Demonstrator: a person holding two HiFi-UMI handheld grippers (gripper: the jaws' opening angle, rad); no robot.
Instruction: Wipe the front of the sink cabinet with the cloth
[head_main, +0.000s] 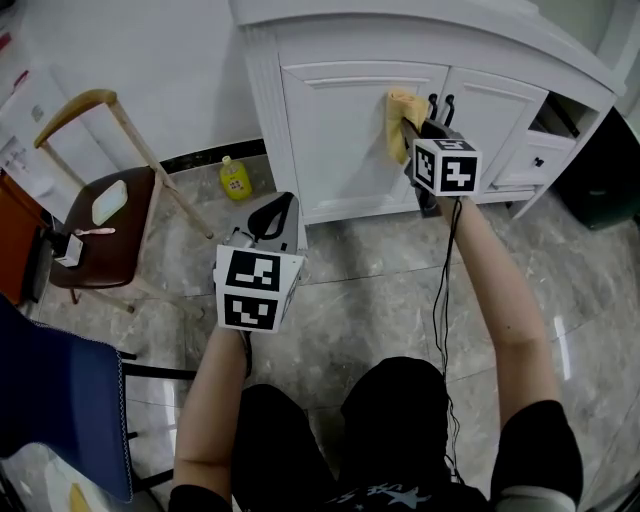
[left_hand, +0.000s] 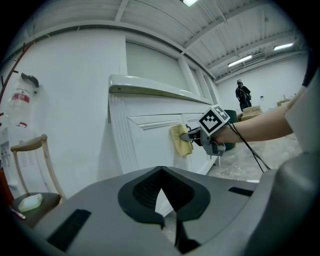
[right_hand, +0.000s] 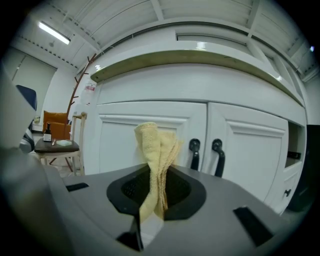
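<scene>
My right gripper (head_main: 410, 130) has its jaws clenched on the yellow cloth (head_main: 399, 115), held against the sink cabinet door (head_main: 335, 140) just beside the black handles (head_main: 441, 104) — a sideways stroke could snag there and tug it loose — while my left gripper (head_main: 272, 213) hangs back, jaws together, empty.

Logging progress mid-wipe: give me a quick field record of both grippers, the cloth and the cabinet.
Right gripper: shut on the yellow terry cloth
Cloth: against the white panelled left door of the sink cabinet, beside the black handles
Left gripper: shut, empty, held back over the grey marble floor
Doors: both closed
</scene>
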